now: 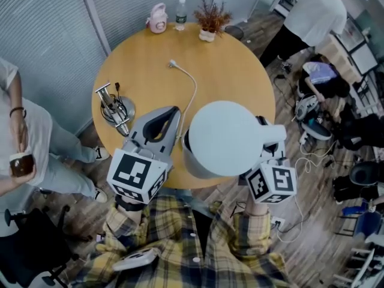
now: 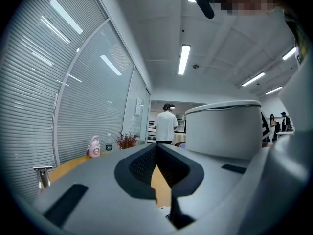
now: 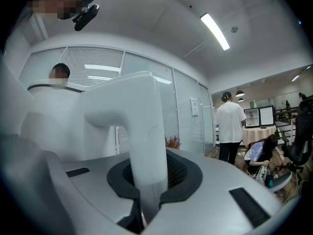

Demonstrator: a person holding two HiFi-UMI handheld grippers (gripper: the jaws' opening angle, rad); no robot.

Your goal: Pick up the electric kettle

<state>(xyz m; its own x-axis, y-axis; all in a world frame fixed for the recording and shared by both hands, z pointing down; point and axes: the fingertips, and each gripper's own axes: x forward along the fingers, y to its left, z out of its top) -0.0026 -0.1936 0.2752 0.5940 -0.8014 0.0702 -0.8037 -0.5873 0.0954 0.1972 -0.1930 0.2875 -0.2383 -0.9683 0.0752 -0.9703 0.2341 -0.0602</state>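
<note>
The electric kettle (image 1: 225, 137) is white with a round pale lid, and it hangs above the near edge of the round wooden table (image 1: 228, 71). My right gripper (image 1: 267, 143) is shut on its white handle (image 3: 142, 131), which runs upright between the dark pads (image 3: 183, 173). In the left gripper view the kettle's body (image 2: 222, 129) fills the right side, close by. My left gripper (image 1: 175, 111) sits just left of the kettle. Its jaws meet at the tips (image 2: 156, 146) with nothing between them.
A white cord with a plug (image 1: 191, 86) trails across the table toward the kettle. A small metal stand (image 1: 115, 108) sits at the table's left edge. A pink bottle (image 1: 157, 18), a water bottle (image 1: 180, 14) and a potted plant (image 1: 210, 20) stand at the far rim. People stand left and far right.
</note>
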